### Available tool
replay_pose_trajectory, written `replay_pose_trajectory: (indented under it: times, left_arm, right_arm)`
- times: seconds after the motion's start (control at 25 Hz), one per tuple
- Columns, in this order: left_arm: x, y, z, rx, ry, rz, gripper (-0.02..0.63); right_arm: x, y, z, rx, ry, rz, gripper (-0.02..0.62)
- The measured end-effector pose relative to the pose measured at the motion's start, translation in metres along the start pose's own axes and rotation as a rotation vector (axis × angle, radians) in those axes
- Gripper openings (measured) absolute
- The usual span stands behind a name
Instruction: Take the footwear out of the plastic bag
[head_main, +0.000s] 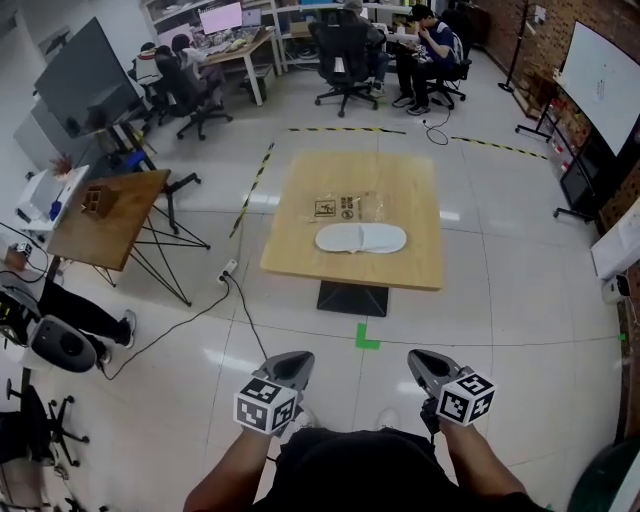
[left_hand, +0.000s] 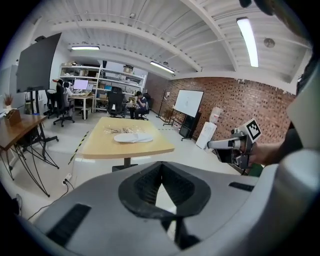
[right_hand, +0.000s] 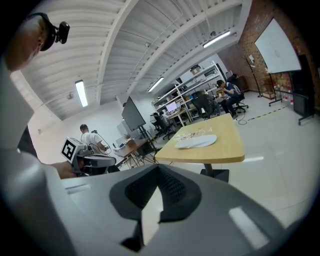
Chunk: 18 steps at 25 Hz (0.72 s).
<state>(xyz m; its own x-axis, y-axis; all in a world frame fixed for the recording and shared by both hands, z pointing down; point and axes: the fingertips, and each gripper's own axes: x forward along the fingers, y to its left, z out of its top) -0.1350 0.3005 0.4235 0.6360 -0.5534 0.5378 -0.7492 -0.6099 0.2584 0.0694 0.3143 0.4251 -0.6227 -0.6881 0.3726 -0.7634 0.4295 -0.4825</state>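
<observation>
Held left gripper (head_main: 293, 362) and right gripper (head_main: 426, 364) clenched, empty, well back from desk (head_main: 400, 185). Saw white footwear (head_main: 360, 238) just before plastic bag (head_main: 350, 207), seemingly outside. Fitted approach or retreat alike.

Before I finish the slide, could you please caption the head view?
Left gripper and right gripper, shut and empty, short of the table bearing white slippers and plastic bag.

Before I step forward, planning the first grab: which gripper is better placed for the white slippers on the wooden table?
Right, though nearly a toss-up: the left gripper and right gripper are shut, empty and far from the white slippers, which lie ahead on the wooden table, a shade rightward.
</observation>
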Motion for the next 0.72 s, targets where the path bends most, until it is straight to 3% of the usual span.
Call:
replay_pose_trajectory:
  times: [0.2,0.72]
  left_arm:
    - [-0.012,0.02,0.004,0.037,-0.008,-0.032,0.006]
    - [-0.008,0.031,0.006,0.023,-0.017,-0.088,0.006]
  right_arm:
    - [0.01,0.023,-0.002,-0.026,0.004,-0.049,0.0]
    - [0.012,0.032,0.0,-0.017,0.004,-0.111,0.0]
